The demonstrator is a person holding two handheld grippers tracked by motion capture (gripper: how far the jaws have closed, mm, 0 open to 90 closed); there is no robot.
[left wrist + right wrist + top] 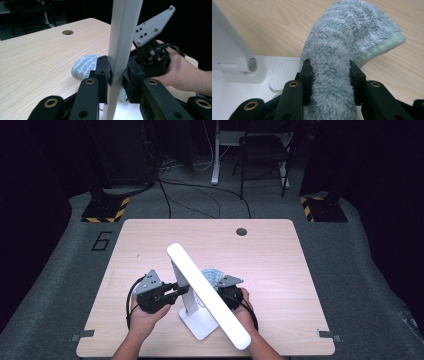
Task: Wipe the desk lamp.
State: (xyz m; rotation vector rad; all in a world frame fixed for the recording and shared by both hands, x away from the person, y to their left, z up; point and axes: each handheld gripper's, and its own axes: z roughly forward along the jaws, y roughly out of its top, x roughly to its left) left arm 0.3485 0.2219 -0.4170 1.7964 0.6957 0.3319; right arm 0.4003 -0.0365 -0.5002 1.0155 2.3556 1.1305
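Steadying the white desk lamp (207,292) with my left gripper (117,75) clamped on its upright post, my right gripper (331,75) pinches the fluffy grey-green cloth (342,50) for wiping its flat white base (234,97).

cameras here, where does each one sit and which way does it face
High view: above the person's side, facing forward and down on the table; forearms, left gripper, right gripper, white desk lamp.
Left gripper view: on the left gripper, looking along its fingers clamped on the lamp post; the other hand beyond.
Right gripper view: along its fingers pinching a grey-green cloth.
All share lamp and cloth.
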